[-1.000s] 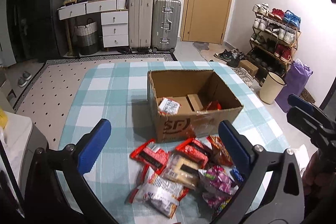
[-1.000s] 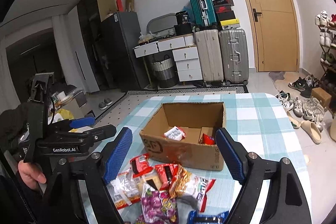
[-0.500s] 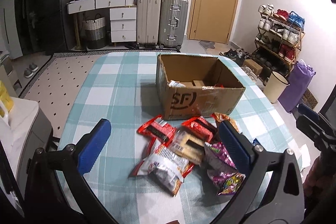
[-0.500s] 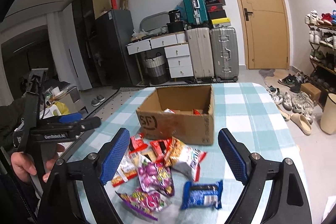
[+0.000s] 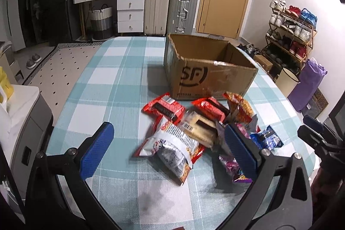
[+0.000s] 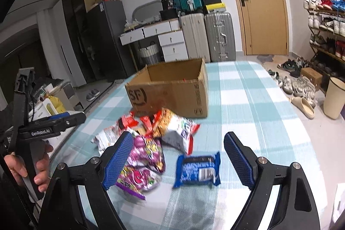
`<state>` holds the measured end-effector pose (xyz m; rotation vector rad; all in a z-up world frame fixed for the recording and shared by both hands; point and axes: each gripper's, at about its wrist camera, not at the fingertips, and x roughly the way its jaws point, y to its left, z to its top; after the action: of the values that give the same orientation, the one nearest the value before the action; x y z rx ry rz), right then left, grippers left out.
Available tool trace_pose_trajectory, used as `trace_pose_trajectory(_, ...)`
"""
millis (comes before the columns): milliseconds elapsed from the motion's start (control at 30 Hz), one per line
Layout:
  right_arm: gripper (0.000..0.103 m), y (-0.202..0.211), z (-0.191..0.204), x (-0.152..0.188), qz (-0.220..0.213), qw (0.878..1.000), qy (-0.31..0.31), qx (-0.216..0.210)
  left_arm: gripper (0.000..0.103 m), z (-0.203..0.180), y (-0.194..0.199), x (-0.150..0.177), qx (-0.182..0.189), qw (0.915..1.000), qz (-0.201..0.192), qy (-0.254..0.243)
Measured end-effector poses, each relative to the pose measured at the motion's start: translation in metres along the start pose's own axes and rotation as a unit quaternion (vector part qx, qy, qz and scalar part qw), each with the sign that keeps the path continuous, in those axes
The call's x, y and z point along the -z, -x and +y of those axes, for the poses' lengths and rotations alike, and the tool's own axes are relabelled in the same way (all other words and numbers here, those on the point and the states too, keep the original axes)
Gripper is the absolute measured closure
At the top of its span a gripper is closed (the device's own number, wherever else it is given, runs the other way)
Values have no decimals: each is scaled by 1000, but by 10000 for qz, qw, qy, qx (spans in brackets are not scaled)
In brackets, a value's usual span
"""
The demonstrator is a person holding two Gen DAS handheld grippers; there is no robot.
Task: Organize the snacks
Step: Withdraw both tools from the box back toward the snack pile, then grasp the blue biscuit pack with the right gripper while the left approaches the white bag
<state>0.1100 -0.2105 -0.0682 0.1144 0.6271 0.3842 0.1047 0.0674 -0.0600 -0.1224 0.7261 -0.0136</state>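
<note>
An open cardboard box (image 5: 207, 70) (image 6: 172, 89) marked SF stands on the checked tablecloth. In front of it lies a heap of several snack packets: a red one (image 5: 163, 109), a silver-white bag (image 5: 172, 146), a purple bag (image 6: 146, 156) and a blue packet (image 6: 198, 168). My left gripper (image 5: 168, 150) hangs open just above the silver-white bag, nothing between its pads. My right gripper (image 6: 176, 156) is open too, low over the blue packet, which lies between its fingers untouched. The left gripper's body (image 6: 43, 124) and the hand on it show at the left of the right wrist view.
The table (image 5: 120, 70) has bare cloth left of the box and near its front edge. Beyond it stand suitcases (image 5: 170, 8), white drawers (image 5: 129, 12), a door and a shoe rack (image 5: 291, 36). A bin (image 6: 334, 98) and shoes sit on the floor at the right.
Both grippers have sunk toward the table and come closer to the snack heap; the box interior has dropped out of sight. The snacks have not been touched.
</note>
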Motion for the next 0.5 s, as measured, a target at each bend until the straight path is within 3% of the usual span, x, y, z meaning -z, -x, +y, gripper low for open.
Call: trace_pose_trajectory(500,15,-49,-19,31,530,9984,-173,118,1,11,-35,25,-11,9993,364,115)
